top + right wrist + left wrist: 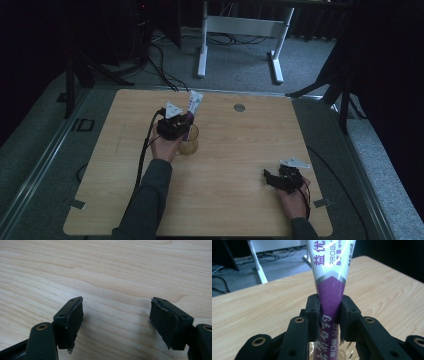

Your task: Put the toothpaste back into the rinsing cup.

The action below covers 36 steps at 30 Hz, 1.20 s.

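A: Where is the toothpaste tube (331, 277)?

B: Clamped upright between the left gripper's (176, 121) jaws, its lower end inside the glass cup (189, 140), toward the bench's (240, 210) far edge, left of middle.

A: So its long axis runs straight down into the cup?

B: Nearly, leaning slightly. The right gripper (278, 180) rests gaping and empty near the near right corner, well apart.

Light wood worktop (235, 165) centre frame, round grommet (239, 107) near its far edge. Grey carpet floor (240, 60) beyond. White desk frame (240, 30) at upper centre, black cables (162, 70) trailing on the carpet at upper left. Dark curtains (390, 75) left and right. Dim, even light.
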Each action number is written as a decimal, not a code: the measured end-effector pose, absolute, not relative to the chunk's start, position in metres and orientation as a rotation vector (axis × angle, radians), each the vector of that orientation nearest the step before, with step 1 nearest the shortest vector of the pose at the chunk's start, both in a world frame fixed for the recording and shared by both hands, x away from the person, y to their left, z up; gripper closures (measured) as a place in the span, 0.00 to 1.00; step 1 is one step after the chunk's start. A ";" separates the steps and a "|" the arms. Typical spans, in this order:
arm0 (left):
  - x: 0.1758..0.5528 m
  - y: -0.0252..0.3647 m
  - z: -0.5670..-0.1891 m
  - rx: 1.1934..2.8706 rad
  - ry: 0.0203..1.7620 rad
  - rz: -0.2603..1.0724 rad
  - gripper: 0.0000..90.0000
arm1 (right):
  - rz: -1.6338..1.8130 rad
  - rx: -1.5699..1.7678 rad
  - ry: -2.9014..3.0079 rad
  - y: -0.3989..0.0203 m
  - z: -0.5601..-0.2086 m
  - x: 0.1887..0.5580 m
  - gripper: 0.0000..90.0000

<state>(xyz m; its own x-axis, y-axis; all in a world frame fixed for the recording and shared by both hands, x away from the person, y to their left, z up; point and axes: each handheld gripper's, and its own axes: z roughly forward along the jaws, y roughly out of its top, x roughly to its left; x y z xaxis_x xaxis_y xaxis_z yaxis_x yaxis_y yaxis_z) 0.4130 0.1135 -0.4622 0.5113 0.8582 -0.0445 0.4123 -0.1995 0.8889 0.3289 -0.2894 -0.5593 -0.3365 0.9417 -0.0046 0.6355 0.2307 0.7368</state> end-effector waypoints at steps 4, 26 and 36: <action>0.411 0.115 -0.472 1.828 1.079 0.589 0.79 | 0.900 1.446 2.057 -0.289 -0.559 0.329 0.30; 0.397 0.116 -0.499 1.867 1.089 0.534 0.57 | 0.900 1.443 2.058 -0.289 -0.559 0.329 0.30; 0.381 0.139 -0.478 1.710 1.121 0.568 0.43 | 0.900 1.442 2.058 -0.289 -0.559 0.329 0.30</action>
